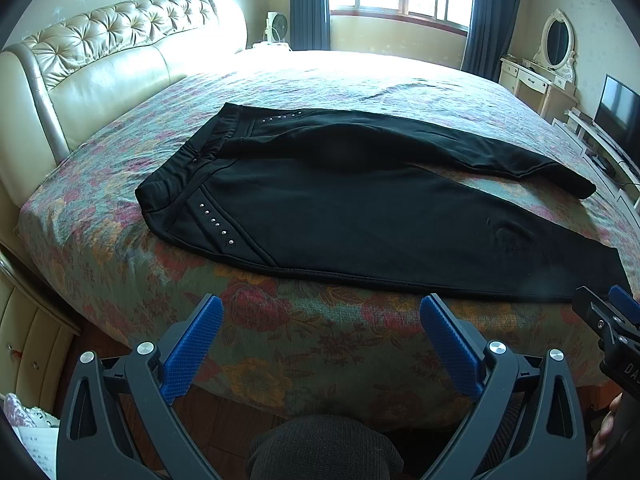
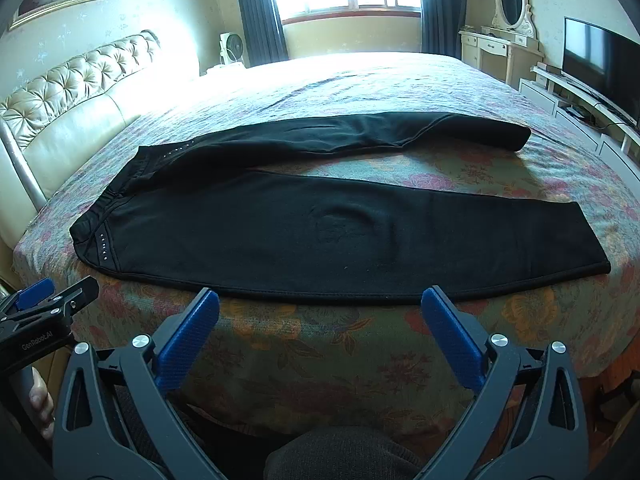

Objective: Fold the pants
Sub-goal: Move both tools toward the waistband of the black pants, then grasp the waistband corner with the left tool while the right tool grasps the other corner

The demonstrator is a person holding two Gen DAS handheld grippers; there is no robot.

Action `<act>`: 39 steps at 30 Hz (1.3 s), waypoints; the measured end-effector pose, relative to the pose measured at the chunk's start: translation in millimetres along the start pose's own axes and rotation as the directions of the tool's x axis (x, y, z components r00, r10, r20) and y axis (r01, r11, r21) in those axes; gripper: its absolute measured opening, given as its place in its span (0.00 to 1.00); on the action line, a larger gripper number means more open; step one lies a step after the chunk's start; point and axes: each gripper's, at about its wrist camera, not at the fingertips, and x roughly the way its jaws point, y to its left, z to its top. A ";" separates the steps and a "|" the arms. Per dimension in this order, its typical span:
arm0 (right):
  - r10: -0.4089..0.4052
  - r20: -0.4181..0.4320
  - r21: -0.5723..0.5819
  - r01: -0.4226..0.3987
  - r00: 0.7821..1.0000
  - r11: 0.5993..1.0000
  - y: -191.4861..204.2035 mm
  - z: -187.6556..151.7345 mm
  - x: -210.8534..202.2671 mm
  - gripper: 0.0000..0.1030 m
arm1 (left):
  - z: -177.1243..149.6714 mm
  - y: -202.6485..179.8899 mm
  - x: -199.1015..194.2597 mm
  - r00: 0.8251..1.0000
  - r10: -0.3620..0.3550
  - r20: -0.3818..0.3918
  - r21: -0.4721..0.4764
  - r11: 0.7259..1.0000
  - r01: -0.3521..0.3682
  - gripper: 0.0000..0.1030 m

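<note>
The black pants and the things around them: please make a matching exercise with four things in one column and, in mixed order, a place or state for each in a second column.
Things:
1. black pants
2. waistband
3. left tongs
4. television

Places or states:
A. open, holding nothing
B. on the stand by the right wall
C. spread flat on the floral bedspread, legs apart
D. the end nearest the headboard

Pairs: 1-C, 2-D, 3-A, 4-B
</note>
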 end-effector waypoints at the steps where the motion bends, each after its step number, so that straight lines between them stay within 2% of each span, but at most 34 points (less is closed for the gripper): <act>1: 0.000 0.000 0.000 0.000 1.000 1.000 0.0 0.0 0.0 0.98 | -0.1 -0.3 -0.1 1.000 0.001 0.000 -0.001 1.000 -0.001 0.96; 18: 0.005 -0.009 0.004 -0.005 1.000 1.000 -1.0 -1.8 4.4 0.98 | -2.8 -0.4 1.5 1.000 -0.001 -0.007 -0.002 1.000 0.001 0.96; 26: 0.021 -0.027 0.003 -0.021 0.999 1.000 -1.3 5.1 18.8 0.98 | 5.4 -0.4 4.0 0.999 -0.028 -0.023 0.021 0.999 0.028 0.96; 29: 0.033 -0.039 -0.004 -0.033 0.999 0.999 -1.0 11.8 28.3 0.98 | 16.4 5.0 8.6 0.997 -0.067 -0.026 0.032 0.997 0.068 0.96; 34: 0.052 -0.043 -0.024 -0.053 0.998 0.998 4.4 30.3 43.7 0.98 | 51.3 33.0 27.2 0.992 -0.124 0.025 0.045 0.991 0.123 0.96; 37: 0.068 -0.036 -0.043 -0.070 0.997 0.997 10.7 45.8 54.8 0.98 | 84.9 62.3 59.8 0.987 -0.150 -0.063 0.034 0.988 0.152 0.96; 39: 0.084 -0.035 -0.057 -0.086 0.996 0.995 15.8 57.2 65.1 0.98 | 112.7 91.9 83.9 0.976 -0.194 -0.095 -0.032 0.981 0.192 0.96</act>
